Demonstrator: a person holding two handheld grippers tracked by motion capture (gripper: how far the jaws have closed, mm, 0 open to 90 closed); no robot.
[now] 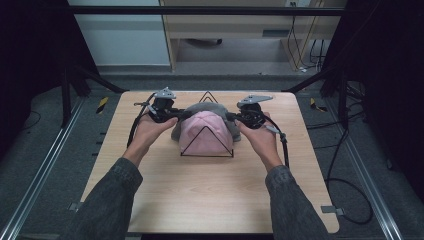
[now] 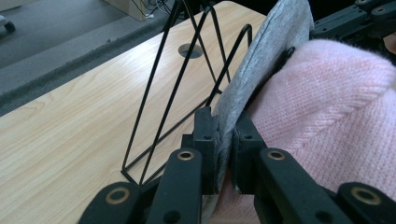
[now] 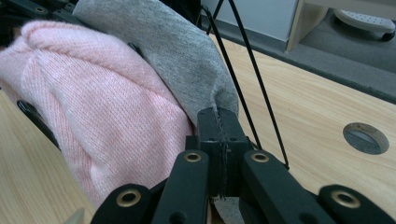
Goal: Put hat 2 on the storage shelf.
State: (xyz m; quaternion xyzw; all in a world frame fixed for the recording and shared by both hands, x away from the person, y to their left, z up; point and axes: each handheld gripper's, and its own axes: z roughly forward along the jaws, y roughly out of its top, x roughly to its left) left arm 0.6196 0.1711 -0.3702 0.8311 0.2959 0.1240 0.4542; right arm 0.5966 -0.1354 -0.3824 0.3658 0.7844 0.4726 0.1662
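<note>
Grey knit fabric [image 1: 207, 108] lies behind a pink knitted garment [image 1: 205, 132], both draped on a black wire rack [image 1: 207, 145] in the middle of the wooden table [image 1: 210, 190]. The left gripper [image 1: 186, 114] pinches the grey edge at one side; the right gripper [image 1: 229, 116] pinches it opposite, its jaws almost meeting. The grey piece is possibly a hat.

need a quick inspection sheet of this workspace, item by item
surface: wooden table, light grain, round hole in it
job's things: pink knit cloth and grey cloth draped on a black wire rack
clutter: nothing seen
grippers: left gripper and right gripper, each with jaws shut on the grey cloth's edge
cables: one trails from each gripper; more on the floor at right
surroundings: black frame, grey floor, wooden furniture behind
</note>
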